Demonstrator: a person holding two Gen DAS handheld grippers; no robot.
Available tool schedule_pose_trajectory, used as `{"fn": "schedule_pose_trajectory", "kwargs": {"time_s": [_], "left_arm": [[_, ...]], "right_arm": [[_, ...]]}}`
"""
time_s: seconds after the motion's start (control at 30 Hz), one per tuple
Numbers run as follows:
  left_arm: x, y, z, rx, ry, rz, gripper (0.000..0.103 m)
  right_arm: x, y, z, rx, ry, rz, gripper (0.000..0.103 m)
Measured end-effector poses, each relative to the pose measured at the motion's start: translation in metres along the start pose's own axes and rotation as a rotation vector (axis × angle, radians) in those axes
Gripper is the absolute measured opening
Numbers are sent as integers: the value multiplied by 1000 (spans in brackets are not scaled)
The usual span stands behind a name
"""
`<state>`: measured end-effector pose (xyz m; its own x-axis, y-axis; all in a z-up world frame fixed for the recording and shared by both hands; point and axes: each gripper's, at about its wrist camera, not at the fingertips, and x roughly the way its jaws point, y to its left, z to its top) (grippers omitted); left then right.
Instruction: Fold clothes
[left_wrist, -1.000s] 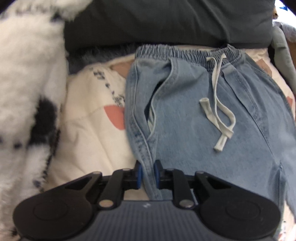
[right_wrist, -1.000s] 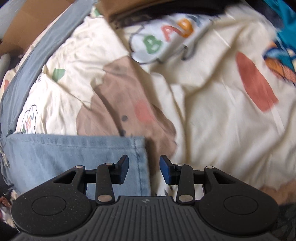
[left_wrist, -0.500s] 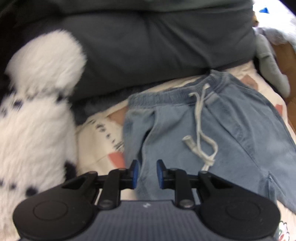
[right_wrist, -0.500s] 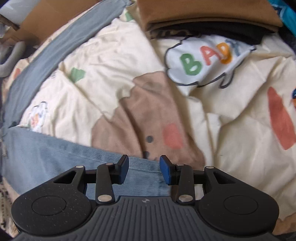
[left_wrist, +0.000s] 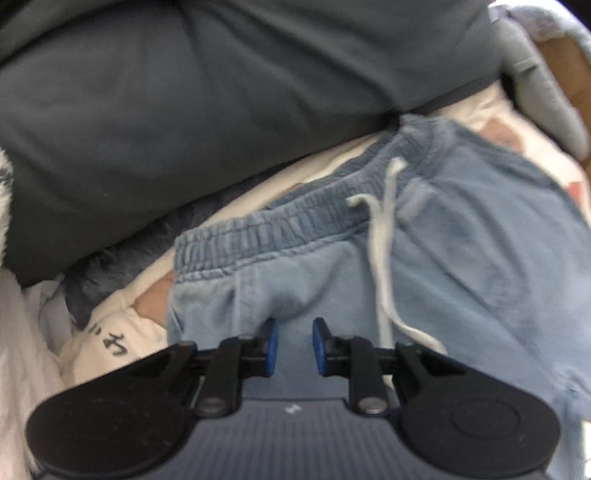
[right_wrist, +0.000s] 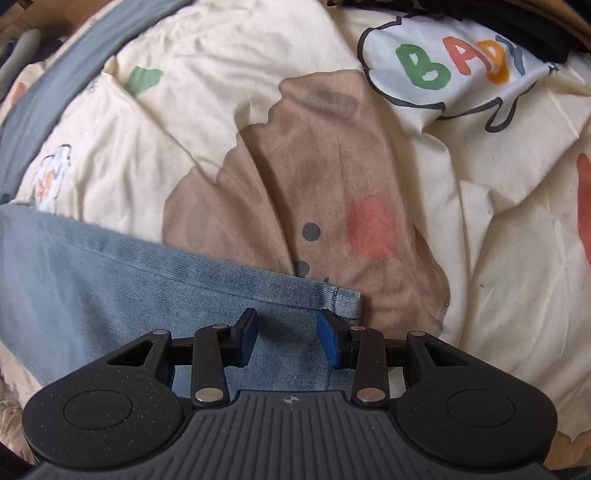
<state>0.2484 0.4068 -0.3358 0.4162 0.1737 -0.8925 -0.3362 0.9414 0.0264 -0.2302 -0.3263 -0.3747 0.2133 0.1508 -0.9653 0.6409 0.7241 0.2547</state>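
Light blue jeans (left_wrist: 461, 266) lie flat on a printed quilt, their elastic waistband (left_wrist: 288, 225) and white drawstring (left_wrist: 384, 236) toward the far side. My left gripper (left_wrist: 294, 347) sits low over the denim just below the waistband, near the jeans' left side. It is open with a narrow gap, and the cloth puckers at its left fingertip (left_wrist: 271, 345). In the right wrist view a jeans leg (right_wrist: 110, 273) ends in a hem corner (right_wrist: 345, 301). My right gripper (right_wrist: 287, 339) is open over that leg end, denim showing between its fingers.
A dark grey pillow (left_wrist: 221, 110) lies beyond the waistband, with white fluffy fabric (left_wrist: 5, 206) at the far left. The cream quilt (right_wrist: 498, 240) with a brown bear print (right_wrist: 314, 177) spreads past the hem. Folded brown and black clothes (right_wrist: 517, 29) sit at the top right.
My left gripper moved from the jeans' left side seam up toward the waistband, and its gap widened slightly. The right gripper shifted over the leg end, so denim now lies between its fingers.
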Motion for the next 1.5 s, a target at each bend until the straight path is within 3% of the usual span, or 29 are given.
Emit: {"fn": "schedule_pose_trajectory", "kwargs": {"time_s": [0.03,0.13,0.23,0.47,0.73,0.83,0.9,1.17,1.33,1.4,1.5], "left_arm": [[6,2,3,-8,11,38,3],[17,3,10,-5,15,93,3],[24,7,14,-71,46,106,3],[32,9,22,-77,89,134,3],[10,16,22,-75,99,97,4],[-18,23,26,-67,60,48,13],[-30,27,28,-72,60,14,13],[-26,10,9,-46,101,-132,12],[0,7,-13,-28,194,-57,11],[2,12,-14,-34,195,-33,3],[5,18,-15,-42,194,2,3]], "right_arm": [[1,4,2,-4,12,-17,42],[4,9,9,10,54,-49,42],[7,12,16,36,95,-66,42],[7,9,18,53,120,-50,42],[1,3,4,68,73,-8,42],[-4,5,1,71,48,-13,42],[-10,10,-1,57,20,-16,43],[-25,9,2,26,-21,-5,43],[-18,10,9,16,-15,-16,43],[-11,9,2,15,-9,-29,43],[-3,6,-1,19,3,-48,42]]}}
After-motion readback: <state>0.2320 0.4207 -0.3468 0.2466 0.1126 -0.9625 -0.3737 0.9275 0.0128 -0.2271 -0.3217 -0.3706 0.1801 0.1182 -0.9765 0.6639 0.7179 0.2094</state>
